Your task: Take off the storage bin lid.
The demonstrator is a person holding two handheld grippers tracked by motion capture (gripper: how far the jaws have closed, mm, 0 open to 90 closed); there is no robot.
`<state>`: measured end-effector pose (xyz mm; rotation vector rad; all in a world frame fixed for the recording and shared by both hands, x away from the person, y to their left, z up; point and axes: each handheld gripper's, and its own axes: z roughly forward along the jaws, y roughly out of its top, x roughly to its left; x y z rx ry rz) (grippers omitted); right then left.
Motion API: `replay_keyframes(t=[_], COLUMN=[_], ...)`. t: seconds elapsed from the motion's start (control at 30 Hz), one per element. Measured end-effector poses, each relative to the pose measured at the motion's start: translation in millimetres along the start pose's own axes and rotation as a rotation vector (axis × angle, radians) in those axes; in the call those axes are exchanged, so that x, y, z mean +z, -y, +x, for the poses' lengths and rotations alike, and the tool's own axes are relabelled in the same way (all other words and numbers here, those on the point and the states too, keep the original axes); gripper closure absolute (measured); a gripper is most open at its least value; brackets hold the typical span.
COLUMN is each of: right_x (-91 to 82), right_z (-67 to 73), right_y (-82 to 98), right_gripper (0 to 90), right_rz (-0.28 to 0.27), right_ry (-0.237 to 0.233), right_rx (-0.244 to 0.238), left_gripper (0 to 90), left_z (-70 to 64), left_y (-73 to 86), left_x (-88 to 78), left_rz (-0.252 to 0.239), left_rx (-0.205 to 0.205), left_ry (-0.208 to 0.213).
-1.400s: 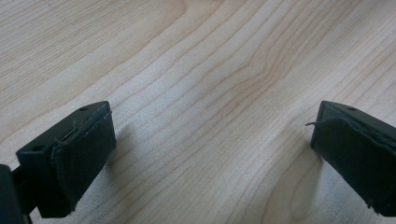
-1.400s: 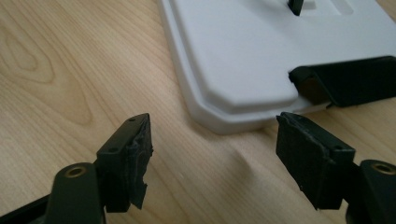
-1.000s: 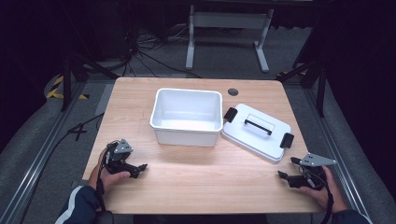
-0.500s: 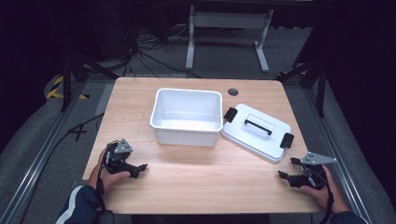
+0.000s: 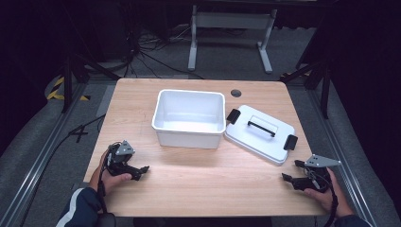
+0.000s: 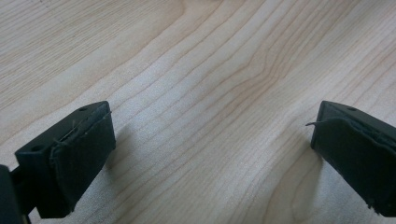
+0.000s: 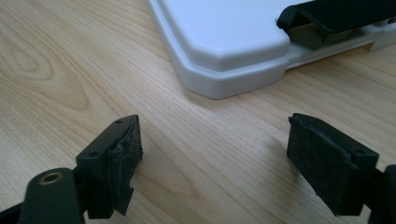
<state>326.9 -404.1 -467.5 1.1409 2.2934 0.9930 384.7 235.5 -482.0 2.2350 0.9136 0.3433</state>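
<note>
A white plastic bin (image 5: 189,118) stands open near the middle of the wooden table (image 5: 198,189). Its white lid (image 5: 260,133), with a black handle and black side clips, lies flat just to the bin's right. My left gripper (image 5: 139,171) rests low at the table's front left, open, with bare wood (image 6: 210,116) between its jaws. At the front right my right gripper (image 5: 287,178) is also open and holds nothing. In the right gripper view the lid's corner (image 7: 229,51) and one black clip (image 7: 341,14) lie a short way ahead of the jaws.
A round cable hole (image 5: 236,93) sits in the table behind the bin. Metal rails (image 5: 42,161) run along both sides of the table. Past the far edge are cables on the floor and a grey stand's legs (image 5: 227,28).
</note>
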Motion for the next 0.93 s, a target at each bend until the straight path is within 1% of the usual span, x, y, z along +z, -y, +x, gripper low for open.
replay_keyframes(t=[0.63,0.8,0.83,0.87,0.93], right_x=[0.3,0.3,0.3,0.4,0.4], right_z=[-1.0,-1.1,-1.2,-1.3,-1.5], right_y=[-0.3,-0.3,-0.3,-0.3,-0.3], right_gripper=[18.5,18.5,18.5,18.5,18.5], right_rz=[0.0,0.0,0.0,0.0,0.0], right_ry=[-0.008,-0.01,-0.01,-0.012,-0.013], right_rx=[-0.008,-0.01,-0.011,-0.012,-0.014], left_gripper=[0.2,0.2,0.2,0.2,0.2], left_z=[0.3,-0.4,-0.2,-0.5,-0.7], left_y=[-0.2,0.0,-0.1,0.0,0.1], left_x=[0.1,0.0,-0.1,0.3,0.5], left_rz=[0.001,0.001,0.002,-0.003,-0.005], left_rx=[0.003,-0.006,-0.002,-0.005,-0.009], left_ry=[0.002,-0.002,-0.005,-0.012,-0.013])
